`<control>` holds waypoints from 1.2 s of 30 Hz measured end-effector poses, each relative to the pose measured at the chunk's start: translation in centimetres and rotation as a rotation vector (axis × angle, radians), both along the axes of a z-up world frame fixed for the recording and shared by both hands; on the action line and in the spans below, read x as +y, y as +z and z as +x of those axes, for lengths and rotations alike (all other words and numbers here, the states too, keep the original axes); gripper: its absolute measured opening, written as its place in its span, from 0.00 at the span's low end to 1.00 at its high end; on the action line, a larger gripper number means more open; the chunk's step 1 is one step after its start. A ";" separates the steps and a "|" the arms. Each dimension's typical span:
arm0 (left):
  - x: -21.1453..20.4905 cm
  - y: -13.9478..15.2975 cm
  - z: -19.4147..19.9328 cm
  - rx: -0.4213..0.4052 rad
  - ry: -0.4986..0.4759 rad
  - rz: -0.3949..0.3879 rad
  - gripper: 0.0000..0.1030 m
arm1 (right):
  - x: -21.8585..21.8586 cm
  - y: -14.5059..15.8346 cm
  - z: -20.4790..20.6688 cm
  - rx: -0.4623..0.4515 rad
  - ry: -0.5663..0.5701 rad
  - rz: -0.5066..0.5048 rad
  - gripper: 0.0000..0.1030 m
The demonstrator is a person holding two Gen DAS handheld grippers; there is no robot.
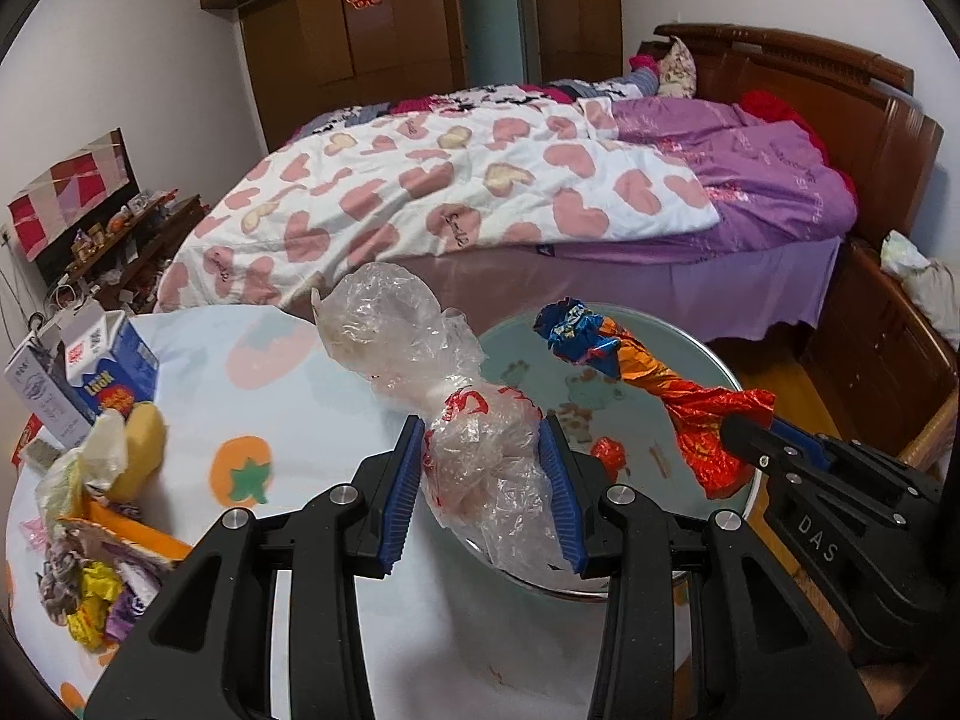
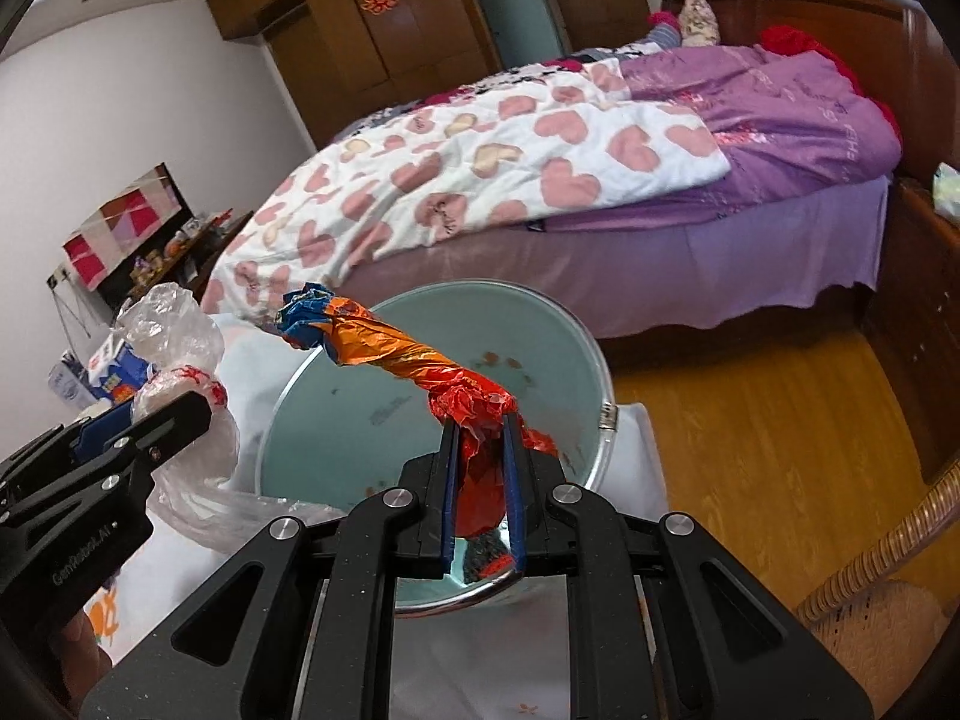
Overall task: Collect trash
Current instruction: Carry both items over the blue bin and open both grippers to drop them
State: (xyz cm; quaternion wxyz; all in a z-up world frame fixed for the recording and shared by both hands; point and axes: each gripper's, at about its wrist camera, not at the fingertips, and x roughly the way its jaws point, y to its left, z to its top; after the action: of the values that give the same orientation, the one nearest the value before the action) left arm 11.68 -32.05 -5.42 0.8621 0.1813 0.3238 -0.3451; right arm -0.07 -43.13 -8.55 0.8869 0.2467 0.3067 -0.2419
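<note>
My left gripper [image 1: 483, 450] is shut on a crumpled clear plastic bag [image 1: 420, 336] with red print and holds it above the near rim of a round metal basin [image 1: 654, 372]. My right gripper [image 2: 480, 420] is shut on a twisted red, orange and blue foil wrapper [image 2: 396, 354] and holds it over the basin [image 2: 576, 330]. The wrapper also shows in the left wrist view [image 1: 648, 372], to the right of the bag. The bag shows at the left of the right wrist view [image 2: 174, 330]. A small red scrap [image 1: 609, 453] lies inside the basin.
The basin stands on a table with a fruit-print cloth [image 1: 240, 396]. A pile of wrappers and bags [image 1: 90, 546] and a blue carton [image 1: 114, 372] lie at the table's left. A bed [image 1: 480, 192] stands behind. A wicker chair [image 2: 888, 600] is at the right.
</note>
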 end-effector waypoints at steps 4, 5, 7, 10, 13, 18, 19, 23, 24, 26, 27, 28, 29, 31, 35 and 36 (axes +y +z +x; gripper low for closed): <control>-1.2 -1.1 0.3 0.015 -0.007 0.025 0.38 | -0.5 -0.6 0.3 0.013 -0.007 0.004 0.14; -1.5 -1.5 0.4 0.024 -0.010 0.031 0.38 | -0.7 -0.9 0.4 0.019 -0.011 0.005 0.14; -2.0 -2.0 0.5 0.034 -0.017 0.043 0.38 | -1.0 -1.3 0.5 0.027 -0.018 0.013 0.14; -2.5 -2.8 0.4 0.044 -0.024 0.060 0.39 | -1.4 -1.8 0.5 0.038 -0.025 0.020 0.14; -2.7 -3.5 0.6 0.061 -0.024 0.073 0.40 | -1.5 -2.2 0.6 0.046 -0.024 0.027 0.15; -2.6 -3.9 0.7 0.069 -0.006 0.080 0.62 | -1.5 -2.1 0.4 0.039 -0.036 0.028 0.35; -2.4 -3.8 0.8 0.069 -0.002 0.074 0.63 | -1.4 -1.8 0.3 0.035 -0.043 0.019 0.36; -1.6 -3.4 0.8 0.059 0.011 0.072 0.69 | -1.6 -1.0 -0.3 0.020 -0.069 0.007 0.37; -1.4 -3.3 0.8 0.056 0.016 0.071 0.71 | -1.6 -0.8 -0.5 0.017 -0.076 0.003 0.40; -0.7 -3.2 0.9 0.053 0.033 0.067 0.76 | -1.5 -0.4 -0.9 0.007 -0.092 -0.006 0.45; -0.3 -3.1 0.9 0.053 0.047 0.065 0.78 | -1.3 -0.3 -1.1 0.003 -0.099 -0.010 0.48; 0.0 -3.0 1.0 0.053 0.055 0.064 0.79 | -1.2 -0.1 -1.2 0.001 -0.102 -0.014 0.54; 0.4 -3.0 1.0 0.053 0.061 0.062 0.79 | -1.0 0.0 -1.3 0.000 -0.103 -0.017 0.56; 1.2 -2.7 1.2 0.054 0.076 0.060 0.80 | -0.3 0.2 -1.3 -0.003 -0.104 -0.033 0.62; 2.7 -1.8 1.0 0.025 0.099 0.050 0.89 | 1.3 0.8 -1.3 -0.019 -0.117 -0.077 0.75; 3.1 -1.5 1.0 0.014 0.106 0.048 0.91 | 1.6 0.9 -1.3 -0.024 -0.122 -0.084 0.79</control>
State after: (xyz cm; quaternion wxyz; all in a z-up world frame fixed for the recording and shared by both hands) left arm 12.64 -28.94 -6.95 0.8723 0.1821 0.3468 -0.2926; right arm -1.40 -41.53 -7.67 0.8837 0.2305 0.2698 -0.3053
